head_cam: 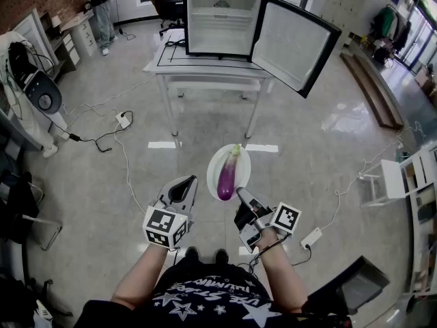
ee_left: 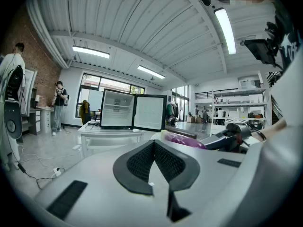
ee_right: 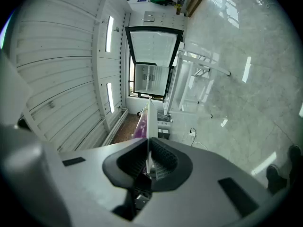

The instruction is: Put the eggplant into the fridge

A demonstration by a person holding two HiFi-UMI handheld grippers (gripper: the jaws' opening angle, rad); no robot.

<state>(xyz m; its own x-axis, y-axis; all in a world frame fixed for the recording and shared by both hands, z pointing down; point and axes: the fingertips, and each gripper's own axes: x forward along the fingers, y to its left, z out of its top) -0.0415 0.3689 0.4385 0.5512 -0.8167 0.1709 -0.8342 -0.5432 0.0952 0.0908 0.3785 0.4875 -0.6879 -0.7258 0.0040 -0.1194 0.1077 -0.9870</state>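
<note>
Right claw (head_cam: 241,196) grips plate (head_cam: 213,167); eggplant (head_cam: 227,175) aboard.

bright, even daylight | ceiling strip lights (ee_left: 226,23) | floor (head_cam: 341,121) glare | fisheye edges | sharp

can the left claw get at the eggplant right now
Probably yes: the eggplant lies uncovered on the plate gripped by the right claw, and the left claw is close beside it, nothing between. Its jaws are shut, though.
</note>
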